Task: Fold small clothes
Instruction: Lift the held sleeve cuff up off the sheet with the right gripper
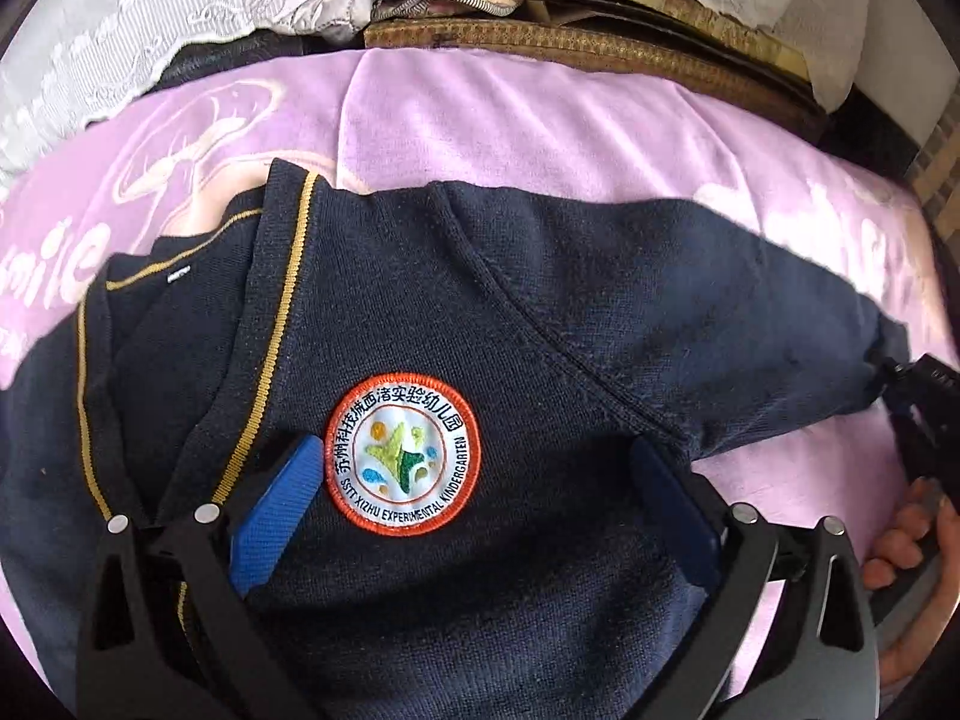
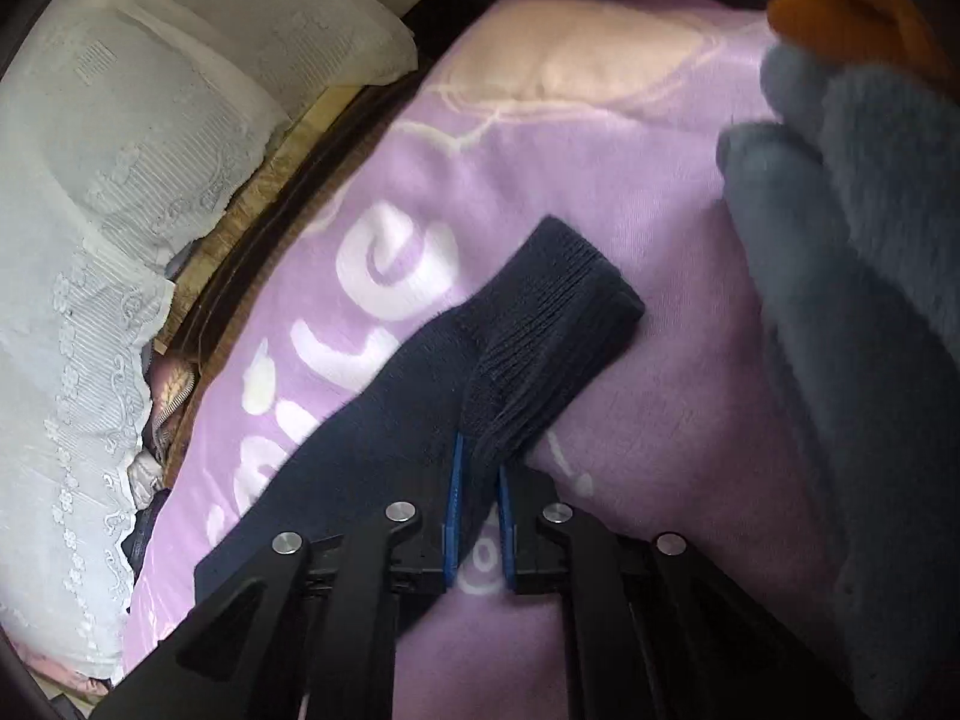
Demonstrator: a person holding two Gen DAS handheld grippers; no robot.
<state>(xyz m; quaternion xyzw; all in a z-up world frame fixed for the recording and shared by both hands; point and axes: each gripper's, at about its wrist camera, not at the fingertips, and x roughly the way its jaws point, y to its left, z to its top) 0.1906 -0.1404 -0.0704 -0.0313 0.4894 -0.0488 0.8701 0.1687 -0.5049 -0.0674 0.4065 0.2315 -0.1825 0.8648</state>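
A small navy knit cardigan with gold trim and a round kindergarten badge lies flat on a lilac blanket. My left gripper is open, its blue pads resting on the chest either side of the badge. My right gripper is shut on the cardigan's sleeve just behind the ribbed cuff, held a little above the blanket. In the left wrist view the right gripper shows at the far right, at the sleeve end.
White lace fabric and a woven mat lie beyond the blanket's far edge. A grey-blue fuzzy garment lies on the blanket right of the sleeve, with something orange behind it.
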